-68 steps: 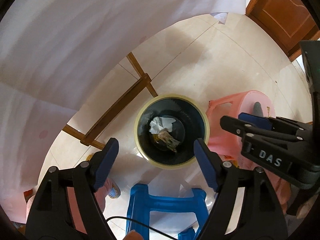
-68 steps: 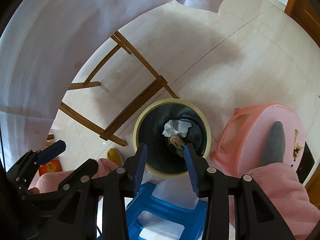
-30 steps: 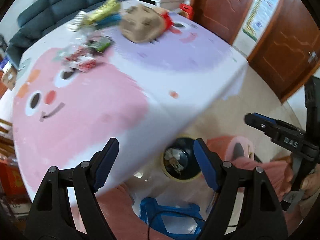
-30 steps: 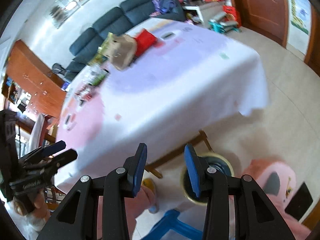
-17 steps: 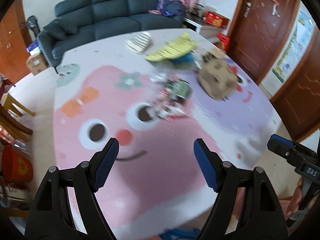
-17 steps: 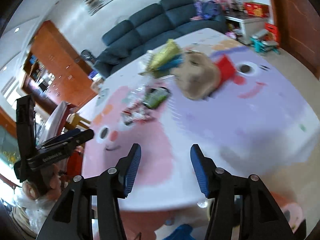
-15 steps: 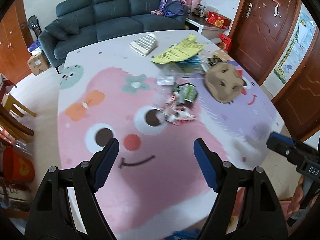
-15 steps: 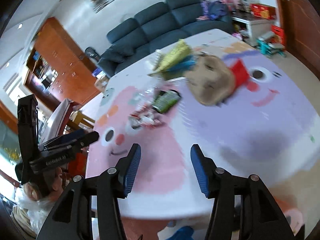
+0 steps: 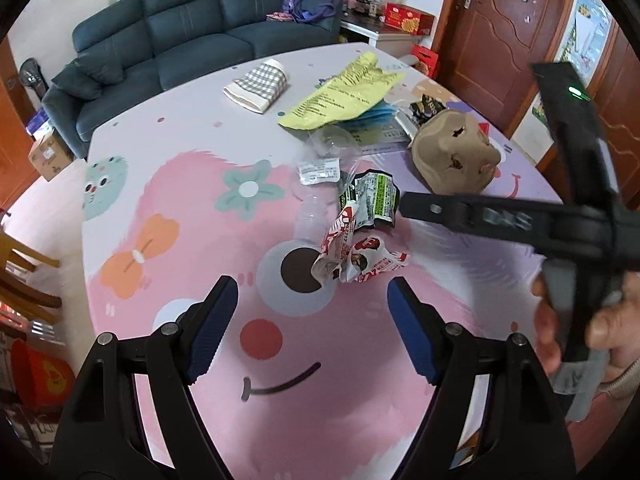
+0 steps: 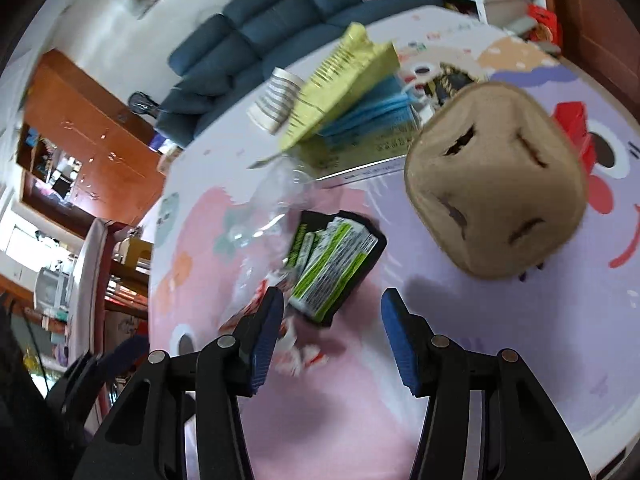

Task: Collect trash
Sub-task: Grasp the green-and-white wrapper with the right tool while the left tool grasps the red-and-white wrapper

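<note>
Trash lies in a loose pile on the pink and lilac cartoon tablecloth [image 9: 280,400]. A crumpled red-and-white wrapper [image 9: 356,252] sits just beyond my left gripper [image 9: 312,308], which is open and empty. Behind it are a green-and-black wrapper [image 9: 372,196], clear plastic [image 9: 312,216] and a brown cardboard cup carrier [image 9: 456,156]. My right gripper [image 10: 332,312] is open, with the green-and-black wrapper [image 10: 336,264] just ahead of its tips and nothing gripped. The red-and-white wrapper [image 10: 296,352] shows behind its left finger. The right gripper [image 9: 404,206] reaches in from the right in the left wrist view.
Farther back on the table lie a yellow sheet [image 9: 344,92], blue packs [image 10: 372,116] and a checked cloth roll [image 9: 258,84]. A dark sofa [image 9: 200,20] and wooden doors [image 9: 500,20] stand beyond. A person's hand [image 9: 560,336] holds the right gripper.
Both grippers have come up from the bin under the table to above the tabletop. The right gripper's jaws have widened and it has swung in over the trash pile.
</note>
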